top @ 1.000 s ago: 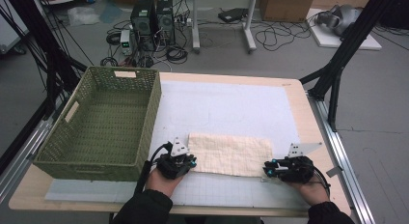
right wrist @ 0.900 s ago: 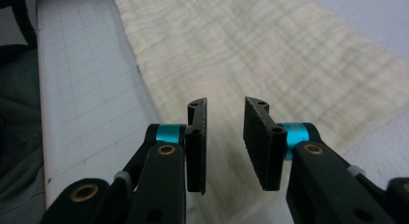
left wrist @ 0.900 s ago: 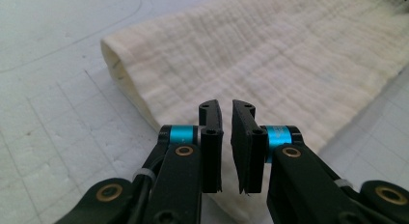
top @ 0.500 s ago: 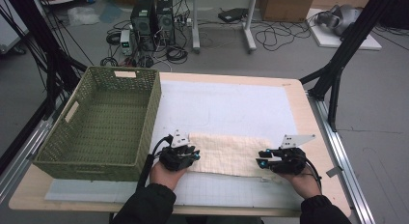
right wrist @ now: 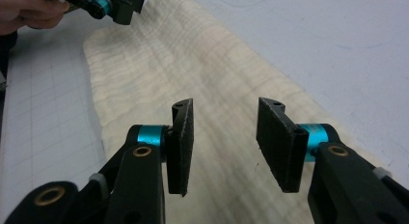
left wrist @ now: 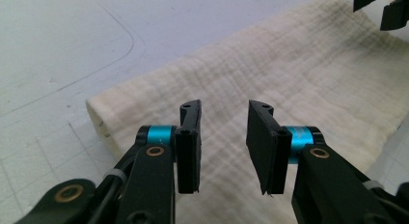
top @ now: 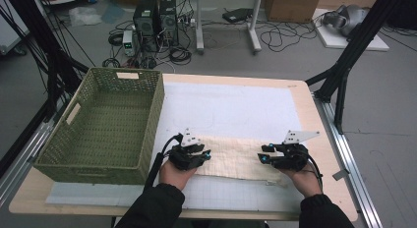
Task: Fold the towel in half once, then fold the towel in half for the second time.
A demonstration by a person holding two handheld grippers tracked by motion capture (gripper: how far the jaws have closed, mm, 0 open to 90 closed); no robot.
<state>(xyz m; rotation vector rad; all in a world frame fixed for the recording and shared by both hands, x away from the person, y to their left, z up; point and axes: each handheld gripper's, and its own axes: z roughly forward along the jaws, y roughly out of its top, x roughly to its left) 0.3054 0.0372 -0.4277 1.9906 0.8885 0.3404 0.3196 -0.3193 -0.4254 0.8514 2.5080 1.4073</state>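
1. The cream, crinkled, folded rectangular cloth [top: 235, 156] lies flat on the white mat [top: 236, 107], lower centre of the high view, right of the green woven basket [top: 105, 125].
2. The left gripper [left wrist: 224, 144] sits over the cloth's left end; its jaws have just been opening and stand apart, nothing pressed between them, cloth showing through the gap.
3. The right gripper [right wrist: 231, 144] sits over the cloth's right end; its jaws have also just been opening and stand apart, gripping nothing.
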